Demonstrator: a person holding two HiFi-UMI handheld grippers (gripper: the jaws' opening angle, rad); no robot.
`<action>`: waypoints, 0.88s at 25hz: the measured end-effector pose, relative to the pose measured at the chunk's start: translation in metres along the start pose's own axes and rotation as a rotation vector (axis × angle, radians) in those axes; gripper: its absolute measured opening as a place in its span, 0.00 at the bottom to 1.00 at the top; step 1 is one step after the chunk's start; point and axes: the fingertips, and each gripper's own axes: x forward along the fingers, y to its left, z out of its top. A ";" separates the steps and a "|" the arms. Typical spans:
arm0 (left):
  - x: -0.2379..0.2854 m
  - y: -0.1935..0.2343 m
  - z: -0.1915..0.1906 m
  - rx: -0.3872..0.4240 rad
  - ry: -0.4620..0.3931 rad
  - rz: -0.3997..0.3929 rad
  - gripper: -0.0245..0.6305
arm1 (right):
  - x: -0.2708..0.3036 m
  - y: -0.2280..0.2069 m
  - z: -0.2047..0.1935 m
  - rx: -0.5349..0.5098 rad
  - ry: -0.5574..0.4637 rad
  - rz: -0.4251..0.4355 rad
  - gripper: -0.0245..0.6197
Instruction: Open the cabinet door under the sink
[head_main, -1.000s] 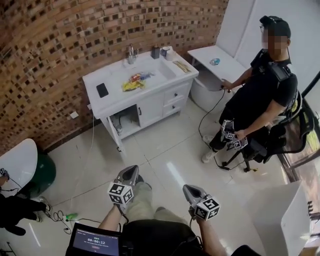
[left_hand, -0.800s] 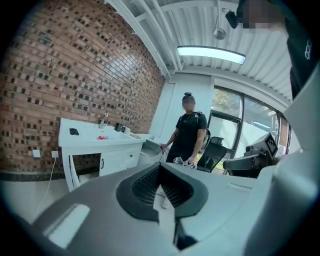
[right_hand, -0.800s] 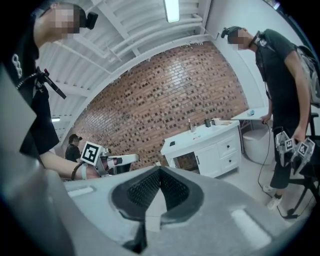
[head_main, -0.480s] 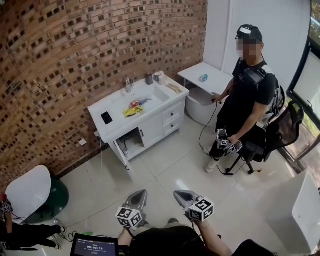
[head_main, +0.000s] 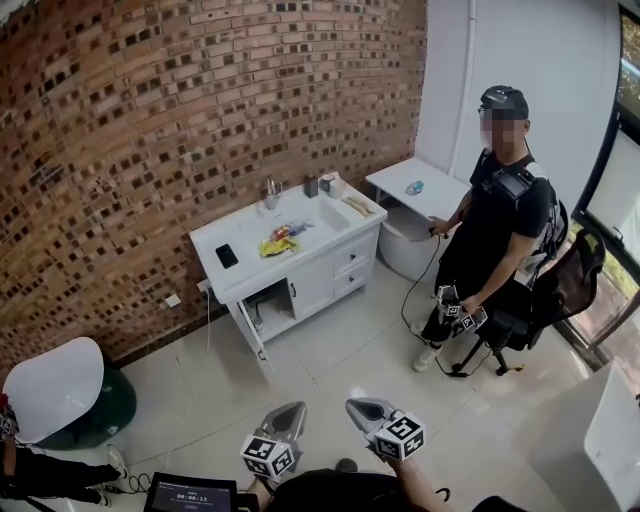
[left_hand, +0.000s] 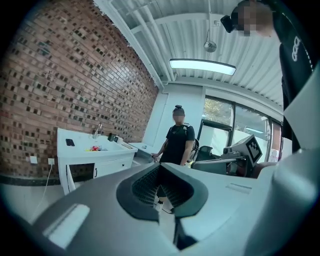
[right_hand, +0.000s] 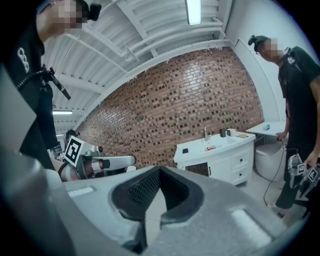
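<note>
the left tongs (head_main: 287, 415) and the right tongs (head_main: 360, 408) sit low at six o'clock in the head view, side by side without touching. each has its jaws pressed together on nothing. well away at twelve o'clock, against the brick wall (head_main: 150, 120), stands the white sink cabinet (head_main: 330, 262). its worktop (head_main: 245, 238) carries a dark phone (head_main: 227, 256), bright packets (head_main: 280, 240) lie in the basin, and a tap (head_main: 270, 192) rises at the back edge. under the basin the left-hand door (head_main: 247, 330) stands swung outward, seen nearly edge-on, beside a dark open compartment (head_main: 272, 308). the neighbouring door (head_main: 312, 285), at three o'clock from that gap, is flat shut, with a small dark handle near its left edge. two drawers (head_main: 353, 265) stack at the cabinet's right end. a person in black (head_main: 500, 220) stands at two o'clock from the tongs, near the cabinet, holding another pair of marker-cubed grippers (head_main: 458, 312).
</note>
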 end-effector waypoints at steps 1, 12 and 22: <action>0.001 -0.001 -0.003 -0.002 0.006 -0.004 0.06 | -0.001 0.002 -0.006 -0.002 0.014 0.001 0.02; 0.013 -0.018 -0.021 0.013 0.050 -0.038 0.06 | -0.025 -0.006 -0.033 -0.071 0.109 -0.048 0.02; 0.014 -0.027 -0.035 0.055 0.091 -0.041 0.06 | -0.029 -0.007 -0.046 -0.077 0.114 -0.056 0.02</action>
